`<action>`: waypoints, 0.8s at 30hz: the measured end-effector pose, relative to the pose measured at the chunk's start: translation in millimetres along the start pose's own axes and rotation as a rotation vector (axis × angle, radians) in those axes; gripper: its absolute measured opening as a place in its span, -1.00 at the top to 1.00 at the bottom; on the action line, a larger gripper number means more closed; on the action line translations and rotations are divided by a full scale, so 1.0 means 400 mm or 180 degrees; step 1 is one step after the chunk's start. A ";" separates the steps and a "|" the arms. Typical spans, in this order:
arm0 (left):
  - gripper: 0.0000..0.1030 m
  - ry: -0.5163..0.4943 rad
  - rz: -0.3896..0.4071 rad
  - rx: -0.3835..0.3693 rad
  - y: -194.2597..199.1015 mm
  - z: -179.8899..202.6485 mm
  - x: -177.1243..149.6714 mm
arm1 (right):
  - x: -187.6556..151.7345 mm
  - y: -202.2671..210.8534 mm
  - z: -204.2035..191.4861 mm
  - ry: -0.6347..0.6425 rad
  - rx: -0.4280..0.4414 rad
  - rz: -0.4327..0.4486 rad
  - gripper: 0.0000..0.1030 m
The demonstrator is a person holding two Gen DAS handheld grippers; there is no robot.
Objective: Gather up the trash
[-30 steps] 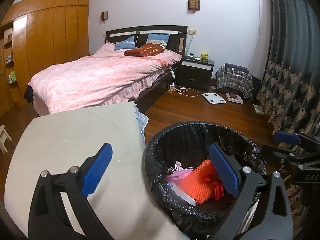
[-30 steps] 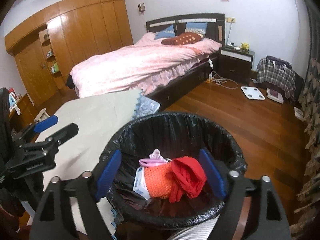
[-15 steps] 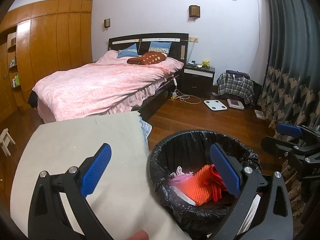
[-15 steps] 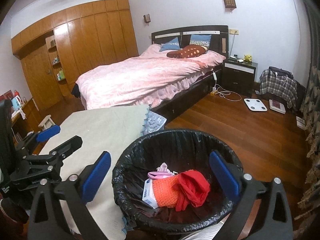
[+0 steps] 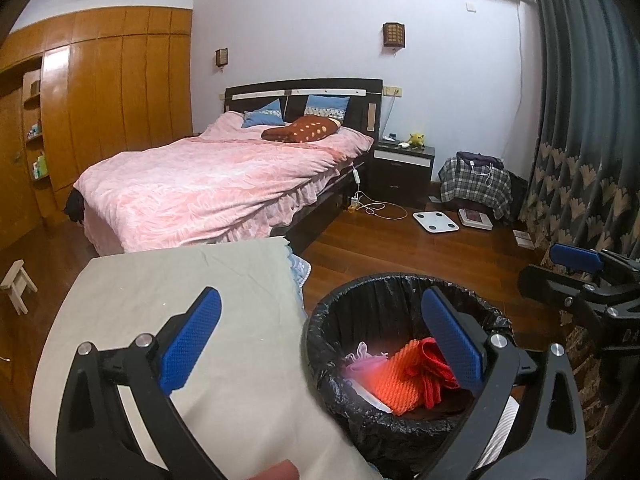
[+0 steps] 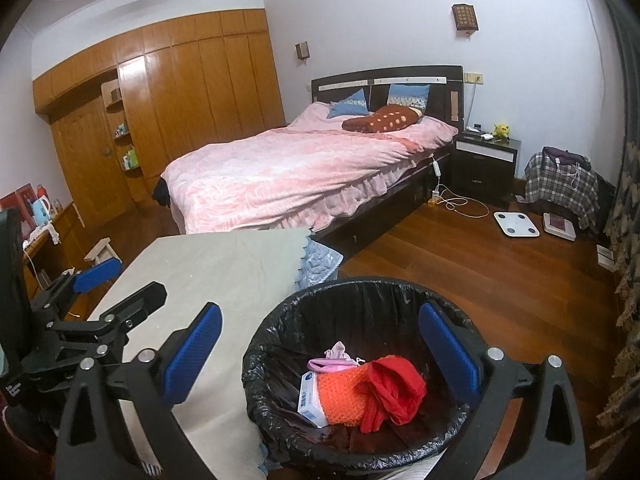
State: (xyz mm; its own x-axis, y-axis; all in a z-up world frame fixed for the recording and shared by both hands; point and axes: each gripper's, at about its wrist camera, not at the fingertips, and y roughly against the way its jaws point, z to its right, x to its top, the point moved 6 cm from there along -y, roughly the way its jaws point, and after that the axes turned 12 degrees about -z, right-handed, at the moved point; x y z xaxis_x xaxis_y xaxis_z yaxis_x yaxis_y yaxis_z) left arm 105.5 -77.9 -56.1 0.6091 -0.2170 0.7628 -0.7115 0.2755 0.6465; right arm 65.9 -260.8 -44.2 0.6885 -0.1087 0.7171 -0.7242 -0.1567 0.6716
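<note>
A bin lined with a black bag (image 5: 400,280) (image 6: 360,285) stands on the wood floor beside a table under a grey cloth (image 5: 180,280) (image 6: 224,264). Inside lie an orange knitted piece (image 6: 340,396), a red cloth (image 6: 394,384), a pink item (image 6: 332,362) and a white box (image 6: 310,400). My left gripper (image 5: 320,296) is open and empty, half over the table and half over the bin. My right gripper (image 6: 320,310) hangs above the bin, wide open, nothing between its blue pads. Each gripper shows at the edge of the other's view.
A bed with a pink cover (image 5: 224,184) fills the far side. A dark nightstand (image 5: 402,168), white scales (image 5: 436,222) and a plaid-covered bundle (image 5: 476,184) sit by the back wall. Dark curtains (image 5: 580,160) hang on the right. A small stool (image 5: 16,284) stands left.
Both grippers have lifted, so the bin sits lower and smaller in both views. The right gripper's jaws have spread wider. The bin's contents have not shifted.
</note>
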 end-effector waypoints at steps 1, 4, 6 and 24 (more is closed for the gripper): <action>-0.89 0.0001 0.0007 0.0012 0.005 -0.001 0.001 | 0.001 0.002 0.000 0.0001 -0.0001 0.0003 -0.88; -0.89 -0.0008 0.0029 0.0028 0.015 -0.001 0.004 | 0.003 0.005 -0.003 0.0005 -0.0003 0.0010 -0.88; -0.89 -0.0008 0.0040 0.0031 0.021 0.000 0.006 | 0.004 0.006 -0.004 0.0010 -0.0003 0.0017 -0.88; -0.90 -0.0001 0.0100 0.0073 0.052 -0.001 0.016 | 0.013 0.018 -0.014 0.0033 0.0004 0.0061 -0.88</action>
State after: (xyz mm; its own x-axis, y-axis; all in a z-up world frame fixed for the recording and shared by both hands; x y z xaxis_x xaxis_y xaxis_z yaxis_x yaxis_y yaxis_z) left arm 94.9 -73.2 -37.7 0.5861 -0.2089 0.7828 -0.7382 0.2607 0.6222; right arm 63.9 -256.8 -34.4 0.6740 -0.1015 0.7317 -0.7372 -0.1558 0.6575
